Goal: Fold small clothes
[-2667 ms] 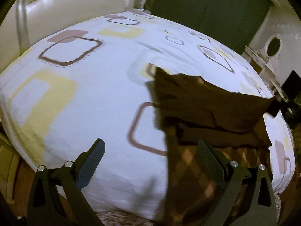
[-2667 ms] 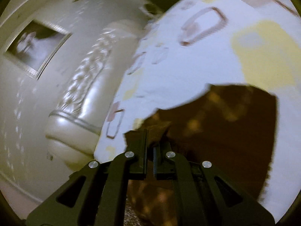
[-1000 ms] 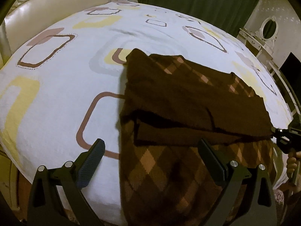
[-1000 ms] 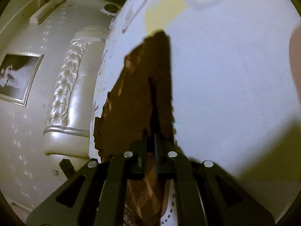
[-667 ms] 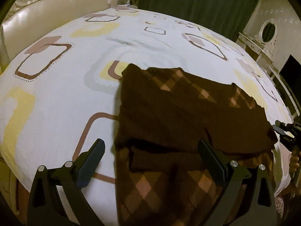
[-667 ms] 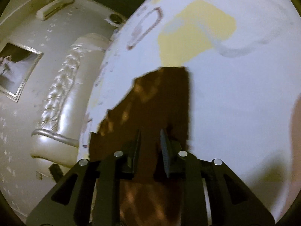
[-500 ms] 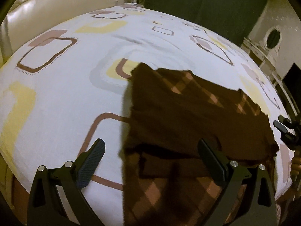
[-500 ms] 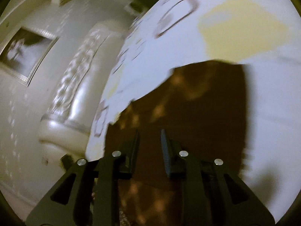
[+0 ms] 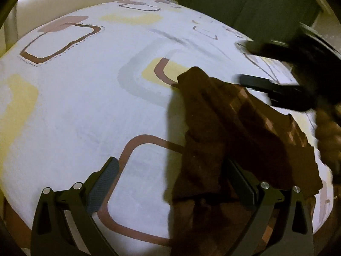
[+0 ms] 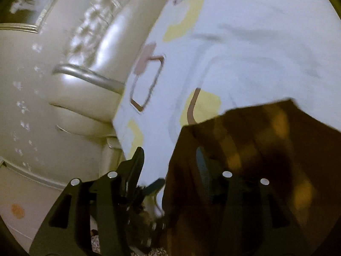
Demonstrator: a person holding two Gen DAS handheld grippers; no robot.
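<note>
Brown garment (image 9: 230, 128) on bed (image 9: 85, 106), left gripper (image 9: 170, 183) agape at its edge, right gripper (image 10: 170, 162) opening, apparently empty.

Matt brown knit garment (image 9: 234, 128) on smooth printed cotton-like bedsheet (image 9: 85, 106); glossy leather-look headboard (image 10: 91, 68).

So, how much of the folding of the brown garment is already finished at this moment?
One fold looks done: the brown argyle garment lies doubled on the bed sheet. In hand: the right gripper is opening, nothing between its jaws; the left gripper is open. Further folds probably remain.
</note>
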